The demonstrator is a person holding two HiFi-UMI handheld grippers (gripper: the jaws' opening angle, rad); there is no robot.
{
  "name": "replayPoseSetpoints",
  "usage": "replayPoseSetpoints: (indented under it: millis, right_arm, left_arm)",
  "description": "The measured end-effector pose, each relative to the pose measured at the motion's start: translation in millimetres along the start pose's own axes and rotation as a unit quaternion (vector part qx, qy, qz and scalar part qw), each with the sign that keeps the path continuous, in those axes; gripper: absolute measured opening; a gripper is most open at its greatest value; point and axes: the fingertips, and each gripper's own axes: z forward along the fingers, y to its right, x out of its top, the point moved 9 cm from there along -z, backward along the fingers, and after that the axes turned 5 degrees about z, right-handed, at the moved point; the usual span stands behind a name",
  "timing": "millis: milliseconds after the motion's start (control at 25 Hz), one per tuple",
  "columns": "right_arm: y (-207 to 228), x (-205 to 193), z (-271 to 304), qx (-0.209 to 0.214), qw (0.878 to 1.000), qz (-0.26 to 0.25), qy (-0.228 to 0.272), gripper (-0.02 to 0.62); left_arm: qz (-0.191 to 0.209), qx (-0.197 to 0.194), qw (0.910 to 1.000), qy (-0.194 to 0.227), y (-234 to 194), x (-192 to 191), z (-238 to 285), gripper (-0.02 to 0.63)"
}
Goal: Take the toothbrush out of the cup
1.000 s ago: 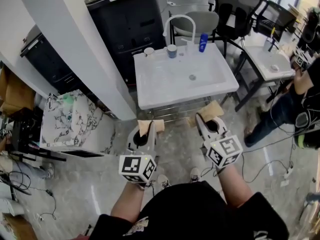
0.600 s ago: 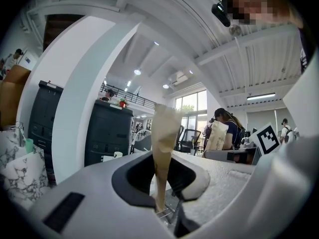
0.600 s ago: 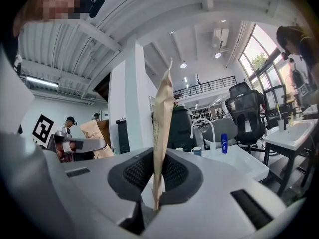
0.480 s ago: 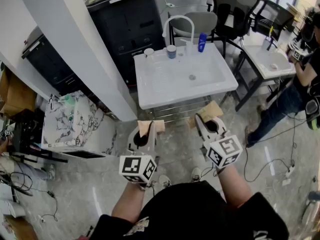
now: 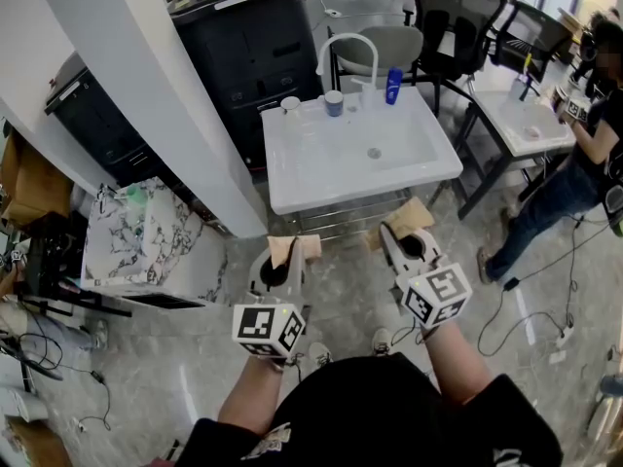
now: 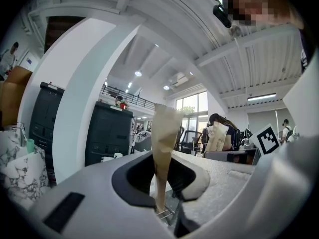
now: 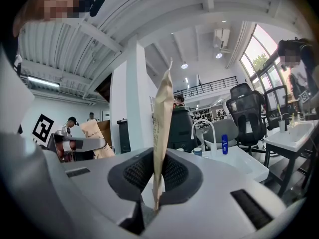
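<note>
The white sink (image 5: 307, 178) stands ahead of me. On its back rim are a bluish cup (image 5: 334, 100) and a small white cup (image 5: 290, 103); no toothbrush can be made out at this distance. My left gripper (image 5: 289, 257) is held level in front of the sink, shut on a piece of brown paper (image 5: 292, 247). My right gripper (image 5: 406, 233) is beside it, shut on another brown paper (image 5: 415, 213). In the left gripper view the paper (image 6: 163, 143) stands upright between the jaws. The right gripper view shows the same paper (image 7: 161, 133), with the cup (image 7: 197, 152) far beyond.
A curved white faucet (image 5: 350, 45) and a blue bottle (image 5: 393, 84) sit at the sink's back. A white pillar (image 5: 146, 95) and dark cabinet (image 5: 253, 37) stand left, a marbled box (image 5: 146, 236) below. At right are a black chair (image 5: 458, 17), a second sink (image 5: 526, 115) and a person (image 5: 574, 173).
Both grippers stay where they were. The person at the right edge has straightened up and shifted toward the second sink.
</note>
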Motion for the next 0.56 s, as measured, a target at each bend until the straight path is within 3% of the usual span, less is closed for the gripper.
replayPoseSetpoints:
  millis: [560]
  right_arm:
    - [2.1,-0.3,0.4,0.003,1.000,0.001,0.000,0.026]
  left_arm:
    - [0.000,0.000,1.0000,0.001,1.5,-0.3,1.2,0.044]
